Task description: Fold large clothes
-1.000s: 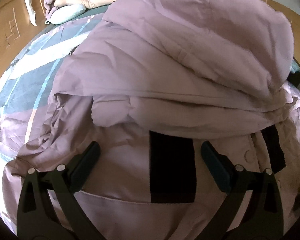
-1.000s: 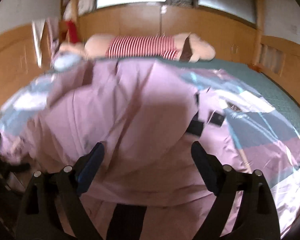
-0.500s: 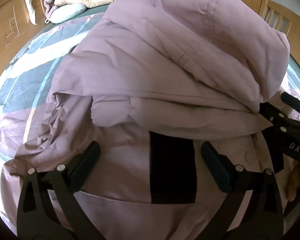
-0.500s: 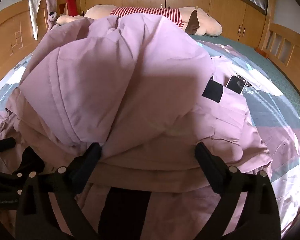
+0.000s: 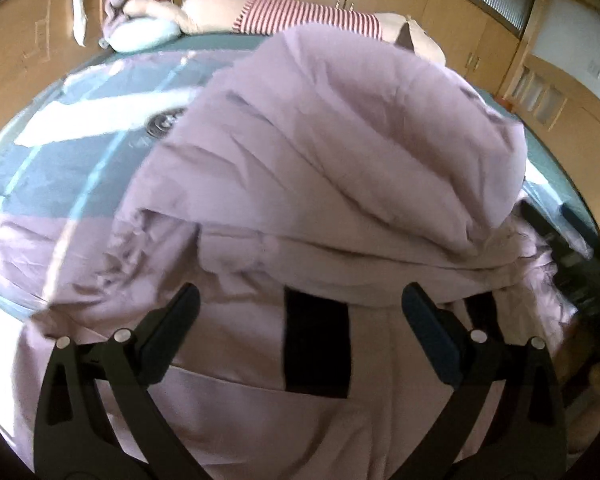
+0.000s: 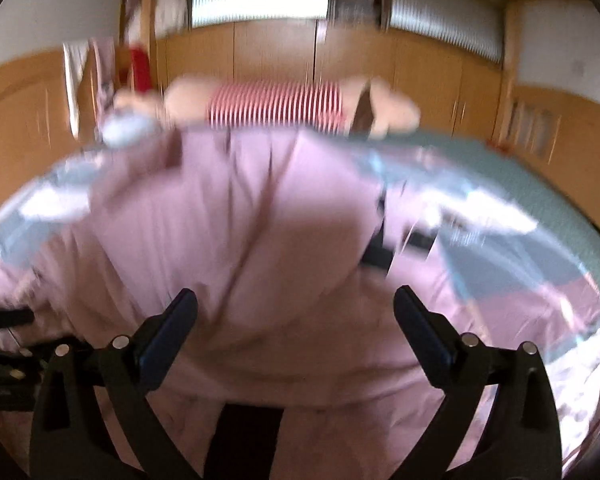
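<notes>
A large mauve padded jacket with black patches lies bunched on the bed, its upper part folded over the lower. My left gripper hovers open above the jacket's near part, with a black patch showing between the fingers and nothing gripped. My right gripper also stands open over the jacket, its pads clear of the cloth. That view is blurred by motion. The left tool shows dark at the right wrist view's lower left edge.
A patterned blue, white and mauve bedspread covers the bed. A big plush toy in a red-striped top and a pale blue pillow lie at the head. Wooden cupboards line the walls. A hand shows at the right edge.
Both grippers have lifted and tipped up, so the far wall and plush toy come into view. The right gripper's jaws have widened a little. The jacket stays folded over.
</notes>
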{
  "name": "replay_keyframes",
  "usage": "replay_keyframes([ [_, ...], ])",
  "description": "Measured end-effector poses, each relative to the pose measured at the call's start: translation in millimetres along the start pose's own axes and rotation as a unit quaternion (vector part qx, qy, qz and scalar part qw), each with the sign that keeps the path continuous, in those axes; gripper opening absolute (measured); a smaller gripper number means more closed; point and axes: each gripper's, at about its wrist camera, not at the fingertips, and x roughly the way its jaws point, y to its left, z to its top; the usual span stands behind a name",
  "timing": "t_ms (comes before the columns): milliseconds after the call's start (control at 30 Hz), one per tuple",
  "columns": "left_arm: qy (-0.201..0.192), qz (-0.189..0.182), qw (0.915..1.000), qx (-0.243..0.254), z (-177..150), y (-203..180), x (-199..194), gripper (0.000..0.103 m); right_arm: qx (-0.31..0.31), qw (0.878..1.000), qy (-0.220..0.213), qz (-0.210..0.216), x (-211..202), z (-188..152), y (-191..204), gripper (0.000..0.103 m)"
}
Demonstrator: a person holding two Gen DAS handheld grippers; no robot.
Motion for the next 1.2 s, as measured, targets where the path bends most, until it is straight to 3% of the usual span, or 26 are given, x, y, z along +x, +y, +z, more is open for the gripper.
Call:
replay_keyframes([
  [67, 0.002, 0.024, 0.9997, 0.004, -2.0, 2.1, 2.4, 0.101, 0.004, 1.0, 0.001, 0.029, -0.2, 1.4, 2.2, 0.099],
  [167, 0.004, 0.049, 0.9988, 0.007, -4.2, 6.5, 7.6, 0.101, -0.045, 0.994, 0.083, 0.056, 29.1, -15.6, 21.8, 0.099],
  [233, 0.011, 0.049, 0.9987, 0.0, -3.7, 11.5, 10.1, 0.101, -0.079, 0.986, 0.139, 0.056, 50.1, -31.2, 34.6, 0.099],
  [333, 0.01, 0.044, 0.9989, -0.013, -2.5, 18.4, 7.9, 0.101, -0.104, 0.977, 0.183, 0.04, 69.0, -43.9, 44.1, 0.099],
  [433, 0.014, 0.052, 0.9985, -0.009, -3.0, 19.7, 9.7, 0.101, -0.1, 0.976, 0.187, 0.042, 71.4, -45.6, 41.1, 0.102],
  [567, 0.064, 0.062, 0.996, -0.007, -8.8, 23.0, 35.7, 0.101, -0.108, 0.975, 0.189, 0.036, 73.6, -48.2, 42.2, 0.102],
  [933, 0.062, 0.07, 0.9956, -0.004, -8.0, 20.5, 40.3, 0.101, -0.109, 0.975, 0.189, 0.036, 71.2, -51.6, 47.7, 0.102],
  [1033, 0.062, 0.065, 0.9957, -0.021, -6.9, 20.0, 20.1, 0.101, -0.099, 0.98, 0.167, 0.043, 55.6, -46.9, 45.3, 0.102],
  [1100, 0.037, 0.035, 0.9985, -0.021, -7.3, 23.2, -6.5, 0.101, -0.086, 0.983, 0.152, 0.058, 37.3, -39.8, 41.6, 0.102],
  [1200, 0.006, 0.074, 0.9972, 0.0, -15.0, 33.6, -42.0, 0.101, -0.096, 0.984, 0.138, 0.063, 0.3, -32.5, 37.4, 0.102],
])
